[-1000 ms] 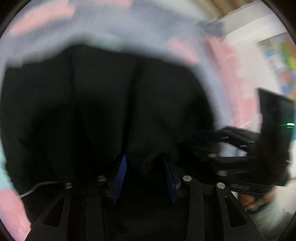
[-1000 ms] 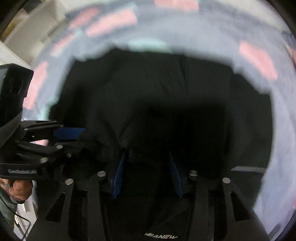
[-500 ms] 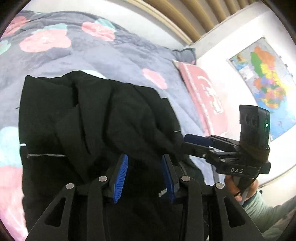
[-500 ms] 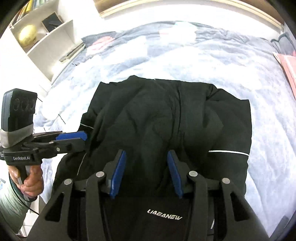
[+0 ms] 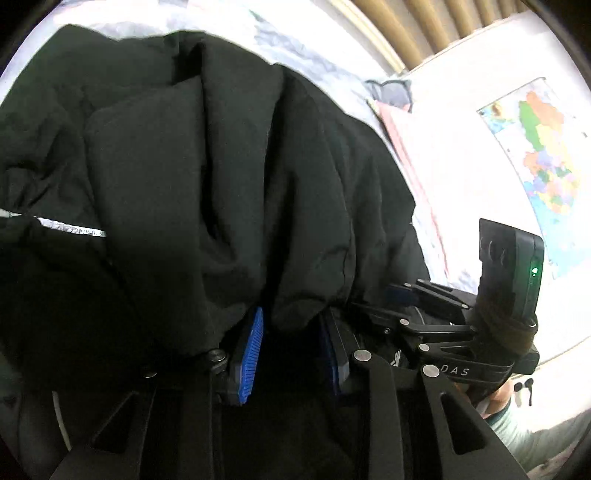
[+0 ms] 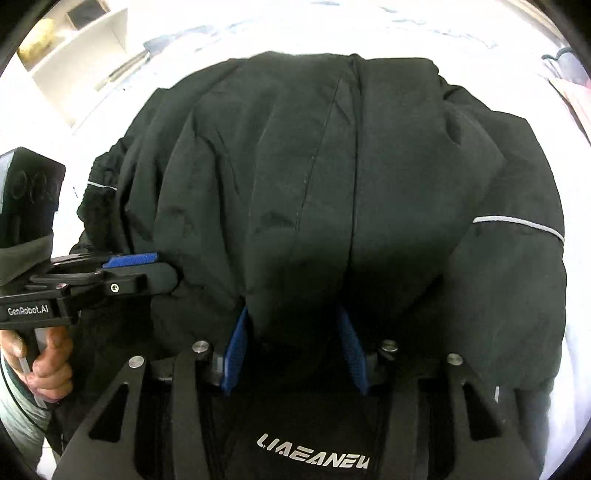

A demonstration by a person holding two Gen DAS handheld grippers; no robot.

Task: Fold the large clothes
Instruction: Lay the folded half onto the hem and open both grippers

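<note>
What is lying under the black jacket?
Under the black jacket only the bedding shows, pale and overexposed, around its far edges. Whatever lies directly beneath is covered by the fabric and cannot be seen.

A bunched fold of the black jacket [image 5: 221,166] sat between the left gripper's [image 5: 291,350] blue pads; the right gripper [image 5: 424,306] gripped the jacket's right edge.

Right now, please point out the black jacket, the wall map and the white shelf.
black jacket [image 6: 314,184], right wrist view, back panel.
wall map [image 5: 543,155], left wrist view, coloured middle.
white shelf [image 6: 79,55], right wrist view, shelf board.
</note>
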